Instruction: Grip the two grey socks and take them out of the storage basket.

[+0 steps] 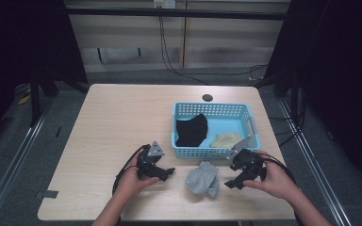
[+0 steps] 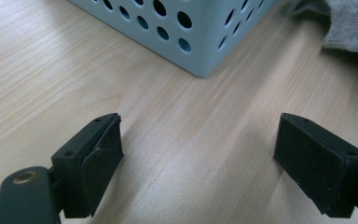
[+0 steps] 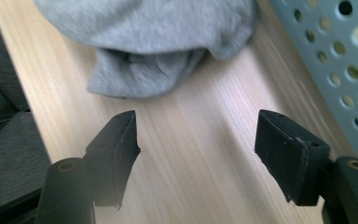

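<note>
A crumpled grey cloth [image 1: 201,179] lies on the wooden table just in front of a light-blue perforated basket [image 1: 214,109]. In the basket rest a black cloth [image 1: 192,131] and a pale yellow cloth [image 1: 226,139]. My left gripper [image 1: 169,172] sits low to the left of the grey cloth, open and empty [image 2: 198,149], facing the basket corner [image 2: 186,28] with the grey cloth [image 2: 349,23] at the upper right. My right gripper [image 1: 228,183] is to the right of the cloth, open with nothing between its jaws [image 3: 196,144]. The grey cloth [image 3: 149,42] lies a short way ahead of them, the basket wall [image 3: 335,56] at the right.
A dark round hole [image 1: 207,98] marks the table behind the basket. The near table edge runs close beside the right gripper, with the person's dark trousers [image 3: 4,154] beyond it. Bare tabletop [image 1: 118,117] stretches to the left of the basket.
</note>
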Motion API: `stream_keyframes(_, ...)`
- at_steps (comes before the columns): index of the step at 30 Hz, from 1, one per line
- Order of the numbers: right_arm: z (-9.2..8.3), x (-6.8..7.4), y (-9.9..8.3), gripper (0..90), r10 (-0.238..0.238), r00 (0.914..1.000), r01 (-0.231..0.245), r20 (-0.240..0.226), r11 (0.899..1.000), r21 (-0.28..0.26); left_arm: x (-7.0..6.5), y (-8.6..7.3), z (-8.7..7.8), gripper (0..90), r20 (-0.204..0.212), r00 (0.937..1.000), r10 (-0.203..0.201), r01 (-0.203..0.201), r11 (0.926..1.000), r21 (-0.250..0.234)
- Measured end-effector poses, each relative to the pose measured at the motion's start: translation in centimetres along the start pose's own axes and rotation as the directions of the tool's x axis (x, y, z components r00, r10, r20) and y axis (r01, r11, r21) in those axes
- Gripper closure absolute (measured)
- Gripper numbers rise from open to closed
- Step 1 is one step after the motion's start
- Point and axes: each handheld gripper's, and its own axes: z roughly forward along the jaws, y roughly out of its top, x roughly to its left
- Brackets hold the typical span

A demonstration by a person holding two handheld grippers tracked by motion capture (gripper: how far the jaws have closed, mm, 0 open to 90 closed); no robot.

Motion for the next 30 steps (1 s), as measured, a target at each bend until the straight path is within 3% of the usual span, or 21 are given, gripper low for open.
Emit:
stream_keyframes(12,1.2,-0.5,-2.3,29.7,0.038,0.9992,-0.038,0.014,0.998,-0.051,0.0,0.0,0.0,14.5,-0.001,1.0000,0.000,0.000,1.0000,0.001)
stream_keyframes(30,3.4,-0.8,-4.5,25.7,-0.002,0.9979,0.011,0.065,0.991,-0.132,0.0,0.0,0.0,14.5,-0.001,1.0000,0.000,0.000,1.0000,0.001)
